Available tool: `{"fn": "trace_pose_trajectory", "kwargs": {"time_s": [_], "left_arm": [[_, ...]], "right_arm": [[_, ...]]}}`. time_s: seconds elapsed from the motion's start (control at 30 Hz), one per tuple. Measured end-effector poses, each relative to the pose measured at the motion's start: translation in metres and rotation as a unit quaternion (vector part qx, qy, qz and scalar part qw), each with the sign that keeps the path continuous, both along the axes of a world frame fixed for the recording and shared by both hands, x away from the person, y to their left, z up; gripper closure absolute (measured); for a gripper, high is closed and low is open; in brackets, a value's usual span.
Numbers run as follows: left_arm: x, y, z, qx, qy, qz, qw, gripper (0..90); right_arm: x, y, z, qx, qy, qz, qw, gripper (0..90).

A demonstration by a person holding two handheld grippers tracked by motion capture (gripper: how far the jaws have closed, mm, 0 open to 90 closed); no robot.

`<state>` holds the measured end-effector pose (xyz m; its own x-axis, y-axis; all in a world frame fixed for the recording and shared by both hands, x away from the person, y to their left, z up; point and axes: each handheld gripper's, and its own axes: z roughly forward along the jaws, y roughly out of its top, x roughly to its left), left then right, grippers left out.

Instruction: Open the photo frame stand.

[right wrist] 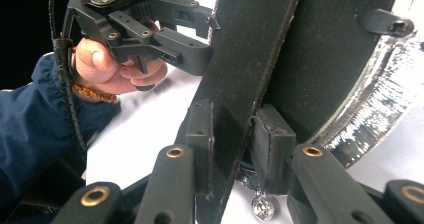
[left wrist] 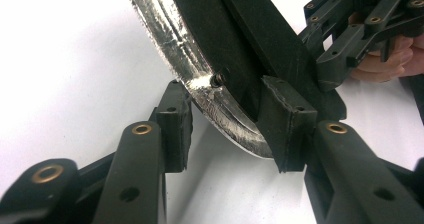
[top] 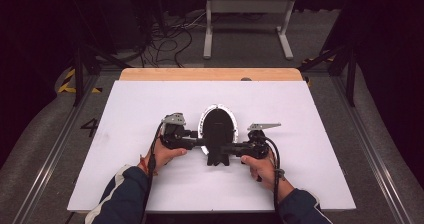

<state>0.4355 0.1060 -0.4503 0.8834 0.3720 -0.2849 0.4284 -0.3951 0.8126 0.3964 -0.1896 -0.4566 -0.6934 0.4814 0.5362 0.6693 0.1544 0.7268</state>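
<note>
High view: our left tool [top: 196, 135] straddles the mirror [top: 218, 125] at its silvered rim, jaws part-open, pads apparently short of contact. Our right tool [top: 231, 148] clamps its black stand [right wrist: 240, 104], steadying it mid-surface [top: 310, 134].

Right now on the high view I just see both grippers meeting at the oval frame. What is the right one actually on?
Observer: The right gripper is closed on the black strut on the back of the frame, with one pad on each face.
Operator: And the left one?
Observer: The left gripper straddles the silver rim, with one pad outside it and the other against the black back. I cannot tell whether it is clamped.
</note>
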Motion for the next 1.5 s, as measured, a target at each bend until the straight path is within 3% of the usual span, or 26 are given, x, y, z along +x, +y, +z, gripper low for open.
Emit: {"fn": "trace_pose_trajectory", "kwargs": {"time_s": [0.2, 0.33, 0.37, 0.5, 0.8, 0.83, 0.87, 0.9, 0.97, 1.07, 1.17, 1.33, 1.5], "left_arm": [[-0.005, -0.005, 0.008, 0.014, -0.043, 0.019, 0.9988, 60.6], [-0.009, -0.009, 0.014, 0.027, -0.077, 0.037, 0.9959, 62.4], [-0.009, -0.009, 0.014, 0.027, -0.077, 0.037, 0.9959, 63.6], [-0.013, -0.010, 0.021, 0.037, -0.112, 0.050, 0.9917, 67.4], [-0.018, -0.008, 0.018, 0.027, -0.111, 0.043, 0.9925, 69.8], [-0.018, -0.009, 0.015, 0.032, -0.102, 0.033, 0.9937, 69.7], [-0.019, -0.010, 0.013, 0.038, -0.104, 0.030, 0.9934, 69.3], [-0.021, -0.012, 0.011, 0.053, -0.118, 0.027, 0.9912, 68.4], [-0.022, -0.014, 0.011, 0.060, -0.125, 0.025, 0.9900, 67.4], [-0.021, -0.014, 0.009, 0.052, -0.119, 0.025, 0.9912, 67.1], [-0.021, -0.015, 0.009, 0.055, -0.123, 0.027, 0.9905, 66.5], [-0.022, -0.018, 0.012, 0.066, -0.145, 0.045, 0.9861, 69.5], [-0.021, -0.019, 0.012, 0.083, -0.177, 0.078, 0.9776, 73.4]], "right_arm": [[-0.001, -0.002, 0.005, 0.005, -0.008, -0.005, 0.9999, 74.6], [-0.003, -0.002, 0.012, 0.002, -0.017, -0.004, 0.9998, 75.1], [-0.003, -0.002, 0.012, 0.002, -0.017, -0.004, 0.9998, 75.1], [-0.005, -0.002, 0.022, -0.011, -0.036, -0.001, 0.9993, 75.6], [-0.009, -0.001, 0.024, -0.035, -0.049, 0.003, 0.9982, 76.9], [-0.009, -0.001, 0.024, -0.037, -0.049, 0.002, 0.9981, 76.9], [-0.009, -0.001, 0.024, -0.040, -0.050, 0.001, 0.9979, 77.1], [-0.009, -0.002, 0.024, -0.039, -0.050, 0.000, 0.9980, 77.1], [-0.009, -0.002, 0.024, -0.039, -0.050, 0.000, 0.9980, 77.1], [-0.009, -0.002, 0.024, -0.043, -0.052, -0.003, 0.9977, 77.0], [-0.009, -0.002, 0.025, -0.046, -0.056, -0.005, 0.9974, 76.9], [-0.010, -0.003, 0.026, -0.050, -0.060, -0.011, 0.9969, 77.1], [-0.011, -0.001, 0.029, -0.053, -0.070, -0.009, 0.9961, 77.0]]}}
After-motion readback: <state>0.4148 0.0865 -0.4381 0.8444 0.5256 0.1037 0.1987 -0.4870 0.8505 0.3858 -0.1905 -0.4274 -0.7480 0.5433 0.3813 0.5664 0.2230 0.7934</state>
